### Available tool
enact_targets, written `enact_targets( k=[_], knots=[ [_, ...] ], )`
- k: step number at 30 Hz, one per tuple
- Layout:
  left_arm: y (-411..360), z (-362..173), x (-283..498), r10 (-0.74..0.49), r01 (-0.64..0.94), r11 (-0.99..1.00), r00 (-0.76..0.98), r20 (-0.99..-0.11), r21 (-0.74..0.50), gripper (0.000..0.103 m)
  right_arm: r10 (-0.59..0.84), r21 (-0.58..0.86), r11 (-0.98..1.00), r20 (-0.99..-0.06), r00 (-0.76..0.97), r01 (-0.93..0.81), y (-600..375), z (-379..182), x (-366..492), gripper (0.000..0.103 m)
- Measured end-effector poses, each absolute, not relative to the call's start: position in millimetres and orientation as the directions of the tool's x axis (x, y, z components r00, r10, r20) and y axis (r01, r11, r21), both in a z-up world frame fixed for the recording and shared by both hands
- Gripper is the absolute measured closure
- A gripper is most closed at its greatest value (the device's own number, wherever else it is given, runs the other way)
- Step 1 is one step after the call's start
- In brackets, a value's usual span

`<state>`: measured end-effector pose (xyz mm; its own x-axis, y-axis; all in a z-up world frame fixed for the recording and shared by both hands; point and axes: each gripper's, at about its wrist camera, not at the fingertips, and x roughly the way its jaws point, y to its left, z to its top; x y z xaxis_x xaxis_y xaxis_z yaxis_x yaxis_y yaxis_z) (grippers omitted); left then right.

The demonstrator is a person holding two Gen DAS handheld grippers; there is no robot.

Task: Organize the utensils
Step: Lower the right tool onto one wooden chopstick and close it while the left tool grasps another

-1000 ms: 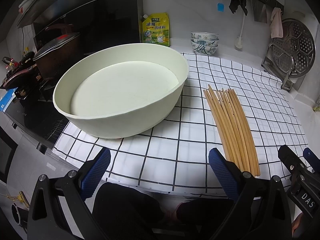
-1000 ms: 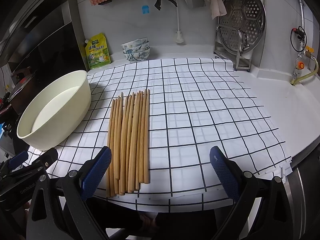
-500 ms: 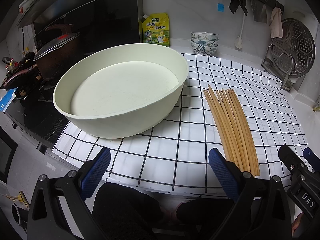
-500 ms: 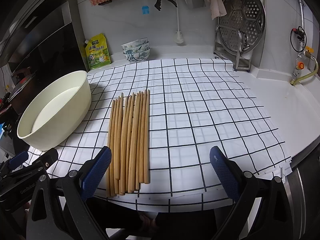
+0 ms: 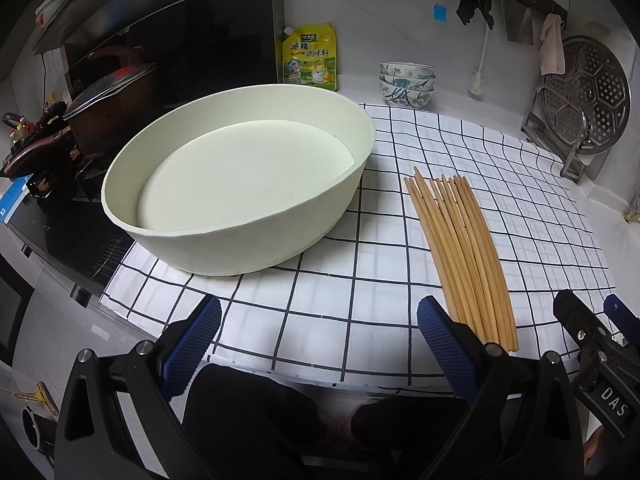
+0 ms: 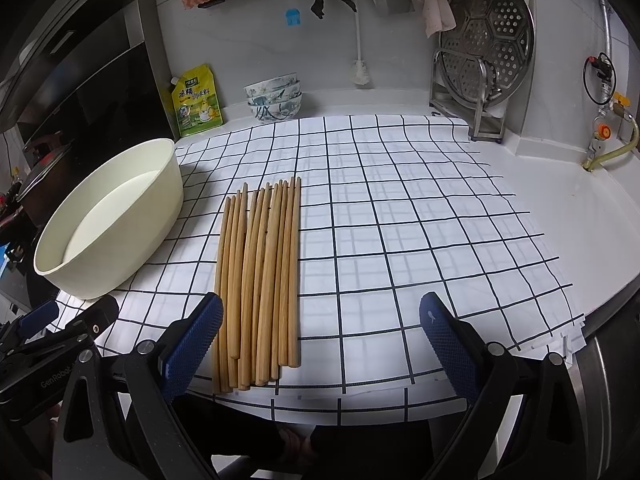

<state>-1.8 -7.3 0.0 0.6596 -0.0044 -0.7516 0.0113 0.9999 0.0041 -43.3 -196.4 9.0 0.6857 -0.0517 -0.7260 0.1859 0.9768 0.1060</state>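
Nothing has changed in the last second: both grippers hang in the same places at the near edge of the desk (image 6: 540, 184), so I judge the task has not really started. The right gripper (image 6: 318, 338) is wide open, holds nothing and touches nothing; its left finger is just beside the near ends of the chopsticks (image 6: 260, 280). The left gripper (image 5: 318, 338) is also wide open and empty, above the checked cloth (image 5: 320, 280), with the chopsticks (image 5: 460, 248) just beside its right finger. The chopsticks lie flat in one tidy row on the cloth, all pointing away from the person. The big cream basin (image 5: 240, 184) stands empty to their left, near but not touching. I think the right gripper is better placed for the first pick.
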Motion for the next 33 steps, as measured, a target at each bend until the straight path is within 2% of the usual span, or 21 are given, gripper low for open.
enact_targets(
  k=[9, 19, 30, 33],
  knots=[
    [-21, -10, 11, -0.024, 0.028, 1.0, 0.646, -0.763, -0.008, 0.006, -0.053, 0.08, 0.982, -0.754, 0.655, 0.171, -213, -4, -23, 0.009],
    [-43, -29, 32, -0.044, 0.043, 0.999, 0.611, -0.79, -0.022, 0.006, -0.031, 0.049, 0.991, -0.825, 0.564, 0.127, -225, -31, 23, 0.009],
    [-52, -43, 46, -0.04, 0.039, 0.999, 0.58, -0.813, -0.021, 0.006, -0.084, -0.05, 0.996, -0.844, 0.53, 0.078, -215, -46, 46, 0.009],
    [-54, -45, 47, -0.041, 0.04, 0.999, 0.576, -0.816, -0.022, 0.006, -0.068, -0.035, 0.997, -0.846, 0.53, 0.073, -218, -47, 45, 0.009]
  ],
)
